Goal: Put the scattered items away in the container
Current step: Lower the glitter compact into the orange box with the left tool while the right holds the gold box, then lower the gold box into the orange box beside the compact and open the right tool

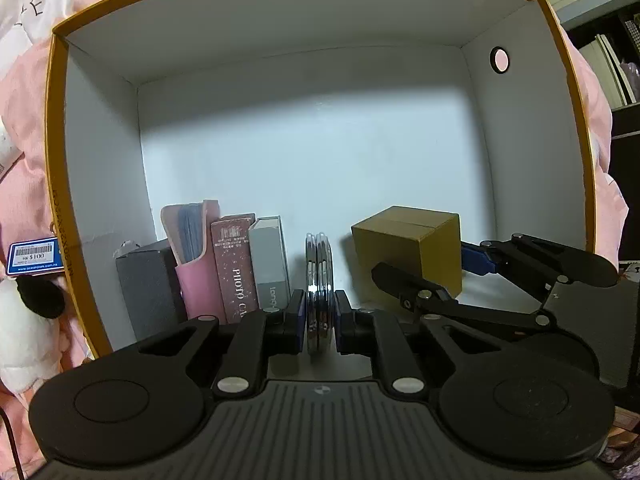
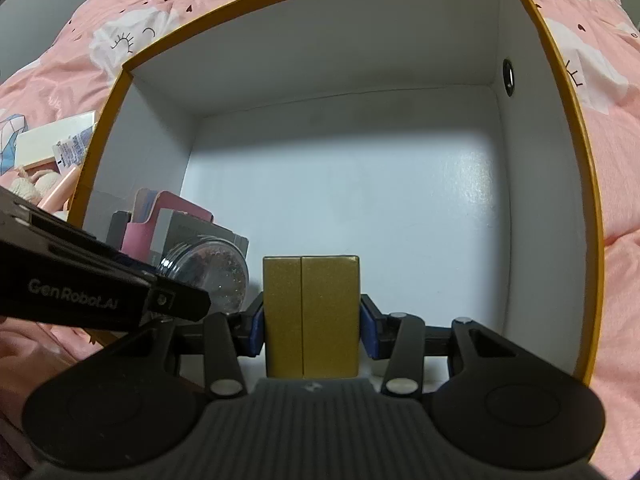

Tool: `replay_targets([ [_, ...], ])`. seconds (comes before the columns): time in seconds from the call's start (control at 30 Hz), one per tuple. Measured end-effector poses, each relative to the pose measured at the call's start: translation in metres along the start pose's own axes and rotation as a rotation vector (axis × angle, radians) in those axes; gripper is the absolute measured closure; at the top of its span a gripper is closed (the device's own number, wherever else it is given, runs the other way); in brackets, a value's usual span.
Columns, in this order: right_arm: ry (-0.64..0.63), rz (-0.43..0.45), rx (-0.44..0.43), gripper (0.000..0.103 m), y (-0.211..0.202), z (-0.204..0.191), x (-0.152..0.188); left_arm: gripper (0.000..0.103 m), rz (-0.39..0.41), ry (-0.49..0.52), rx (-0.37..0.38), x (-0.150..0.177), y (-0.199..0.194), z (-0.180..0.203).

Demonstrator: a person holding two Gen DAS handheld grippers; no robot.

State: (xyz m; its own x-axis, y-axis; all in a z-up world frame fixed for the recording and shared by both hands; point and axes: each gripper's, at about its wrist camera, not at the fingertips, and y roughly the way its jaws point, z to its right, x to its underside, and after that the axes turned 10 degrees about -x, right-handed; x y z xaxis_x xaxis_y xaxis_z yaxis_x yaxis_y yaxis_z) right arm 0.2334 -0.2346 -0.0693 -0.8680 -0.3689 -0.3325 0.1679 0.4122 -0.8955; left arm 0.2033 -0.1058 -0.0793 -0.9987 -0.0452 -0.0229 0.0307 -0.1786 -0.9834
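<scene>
The container (image 1: 60, 160) is a big box with an orange rim and white inside, lying on pink bedding. My left gripper (image 1: 319, 320) points down into it, shut on a round clear glittery case (image 1: 319, 264) that stands on edge by the near wall. To its right, my right gripper (image 1: 430, 268) is shut on a gold box (image 1: 412, 240) resting on the container's floor. In the right wrist view the gold box (image 2: 312, 300) sits between the blue pads of the right gripper (image 2: 312, 332), inside the container (image 2: 592, 200). The round case (image 2: 216, 276) shows at the left, beside the left gripper's finger (image 2: 180, 304).
A row stands in the near left corner: a dark grey box (image 1: 148, 292), a pink card holder (image 1: 196, 256), a maroon photo card box (image 1: 236, 268), a pale grey box (image 1: 272, 264). Outside lie a blue price tag (image 1: 34, 258), a white plush toy (image 1: 20, 320), and papers (image 2: 52, 140). Pink bedding (image 2: 600, 60) surrounds the container.
</scene>
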Motion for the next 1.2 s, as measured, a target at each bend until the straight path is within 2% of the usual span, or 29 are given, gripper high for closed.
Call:
replay_targets([
  [0.23,0.01,0.001,0.005,0.055,0.003,-0.003,-0.002,0.083,-0.006,0.005,0.026,0.008,-0.003,-0.006],
  [0.43,0.023,0.0,0.001,0.055,0.007,-0.005,-0.004,0.077,0.033,0.039,0.048,0.02,-0.018,-0.009],
  [0.6,0.034,-0.009,-0.004,0.055,0.012,-0.011,-0.006,0.074,0.148,0.085,0.003,0.025,-0.047,-0.016],
  [0.8,0.05,-0.022,0.005,0.055,0.017,-0.019,-0.009,0.074,0.238,0.065,-0.05,0.024,-0.067,-0.031],
  [0.93,0.089,-0.035,-0.022,0.054,0.02,-0.018,-0.009,0.074,0.254,0.048,-0.06,0.023,-0.069,-0.045],
  [1.2,0.135,-0.044,-0.083,0.047,0.012,-0.018,-0.007,0.074,0.267,0.01,-0.058,0.029,-0.063,-0.067],
])
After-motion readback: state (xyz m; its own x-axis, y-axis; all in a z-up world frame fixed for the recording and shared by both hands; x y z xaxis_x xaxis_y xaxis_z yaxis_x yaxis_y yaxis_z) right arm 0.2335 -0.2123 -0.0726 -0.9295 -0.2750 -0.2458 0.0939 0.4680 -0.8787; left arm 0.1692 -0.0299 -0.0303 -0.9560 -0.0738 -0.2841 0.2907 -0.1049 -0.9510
